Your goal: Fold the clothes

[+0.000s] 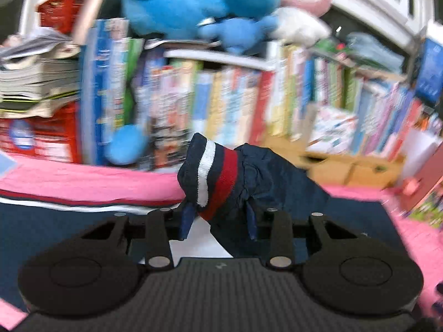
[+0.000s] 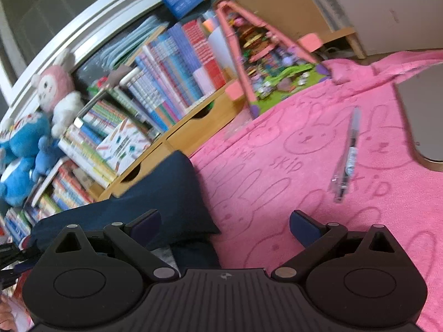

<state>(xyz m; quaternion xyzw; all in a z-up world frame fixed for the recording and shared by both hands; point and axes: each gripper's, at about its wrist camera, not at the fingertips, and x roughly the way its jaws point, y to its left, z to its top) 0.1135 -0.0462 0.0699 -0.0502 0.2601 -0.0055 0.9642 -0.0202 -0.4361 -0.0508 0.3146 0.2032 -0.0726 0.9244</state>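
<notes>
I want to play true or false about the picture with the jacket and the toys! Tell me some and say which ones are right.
1. The left tongs pinch a dark navy jacket sleeve with a white and red striped cuff. True.
2. The right tongs grip a pen. False: they are open and hold nothing; the clear plastic pen lies apart on the pink bunny-print blanket.
3. A blue plush toy sits on top of the books. True.
4. The blanket is green. False: it is pink.
5. The pink and white plush bunny lies on the blanket. False: it sits up on the bookshelf.
</notes>
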